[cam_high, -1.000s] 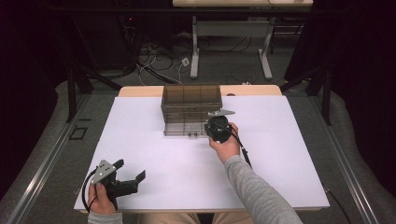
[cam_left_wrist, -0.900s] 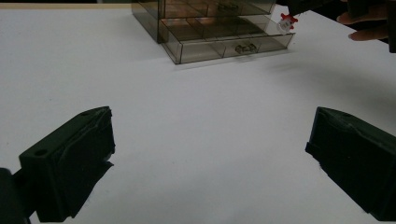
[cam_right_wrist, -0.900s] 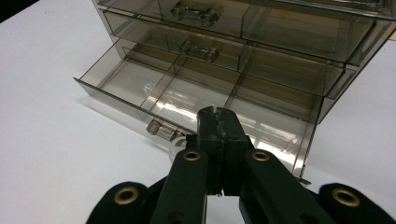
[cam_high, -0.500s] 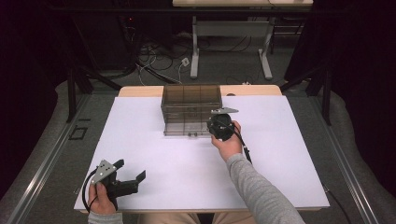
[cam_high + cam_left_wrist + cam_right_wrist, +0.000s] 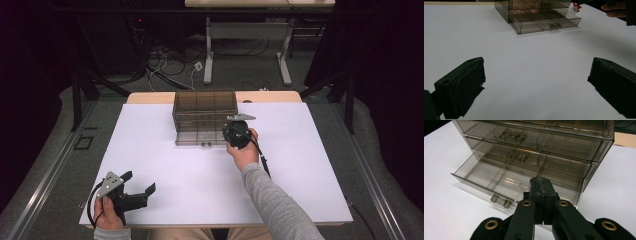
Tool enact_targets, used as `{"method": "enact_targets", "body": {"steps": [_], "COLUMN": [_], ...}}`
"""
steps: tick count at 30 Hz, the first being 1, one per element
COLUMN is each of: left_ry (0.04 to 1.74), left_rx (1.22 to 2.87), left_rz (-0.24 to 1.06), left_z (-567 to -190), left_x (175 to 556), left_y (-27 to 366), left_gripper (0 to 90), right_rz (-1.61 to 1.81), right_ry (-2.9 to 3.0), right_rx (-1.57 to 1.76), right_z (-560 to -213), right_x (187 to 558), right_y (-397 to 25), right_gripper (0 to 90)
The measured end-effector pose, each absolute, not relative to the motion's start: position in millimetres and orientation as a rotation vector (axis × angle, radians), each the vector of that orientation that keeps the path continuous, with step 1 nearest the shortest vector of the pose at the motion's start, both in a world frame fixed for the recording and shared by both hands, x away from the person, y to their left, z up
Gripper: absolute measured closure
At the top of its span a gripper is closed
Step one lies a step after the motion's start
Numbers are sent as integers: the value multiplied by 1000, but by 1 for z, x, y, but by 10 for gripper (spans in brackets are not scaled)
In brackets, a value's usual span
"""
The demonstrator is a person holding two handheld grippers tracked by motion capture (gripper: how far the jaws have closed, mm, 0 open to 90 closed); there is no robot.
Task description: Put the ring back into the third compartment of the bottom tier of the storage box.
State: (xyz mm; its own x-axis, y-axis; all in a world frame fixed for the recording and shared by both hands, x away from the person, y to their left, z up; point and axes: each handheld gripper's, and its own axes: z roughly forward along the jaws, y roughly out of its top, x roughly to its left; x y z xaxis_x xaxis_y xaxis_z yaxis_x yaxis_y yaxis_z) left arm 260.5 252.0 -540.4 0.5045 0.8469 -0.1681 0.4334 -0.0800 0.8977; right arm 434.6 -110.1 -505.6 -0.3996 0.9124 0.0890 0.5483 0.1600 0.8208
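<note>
Overhead, right tongs (image 5: 541, 185) hover, pressed together, above open bottom drawer (image 5: 499, 178).

A white-topped table (image 5: 300, 165) with a pale wooden far edge is standing on grey carpeted floor (image 5: 150, 85). Beyond it, a second desk (image 5: 260, 4) on light metal legs is sitting in a dim room, with cables (image 5: 170, 60) lying tangled on the floor beneath it. Dark curtains (image 5: 30, 60) are hanging at both sides.
</note>
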Motion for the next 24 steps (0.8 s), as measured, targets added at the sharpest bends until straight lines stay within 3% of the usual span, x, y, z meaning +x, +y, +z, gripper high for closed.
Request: {"method": "enact_targets", "body": {"steps": [24], "left_ry": [1098], "left_rx": [1701], "left_rz": [487], "left_z": [-541], "left_x": [262], "left_y": [252], "left_gripper": [12], "right_rz": [1160], "right_ry": [1920], "right_rx": [1478], "right_z": [-509], "right_x": [447], "right_y": [-121], "right_gripper": [900]}}
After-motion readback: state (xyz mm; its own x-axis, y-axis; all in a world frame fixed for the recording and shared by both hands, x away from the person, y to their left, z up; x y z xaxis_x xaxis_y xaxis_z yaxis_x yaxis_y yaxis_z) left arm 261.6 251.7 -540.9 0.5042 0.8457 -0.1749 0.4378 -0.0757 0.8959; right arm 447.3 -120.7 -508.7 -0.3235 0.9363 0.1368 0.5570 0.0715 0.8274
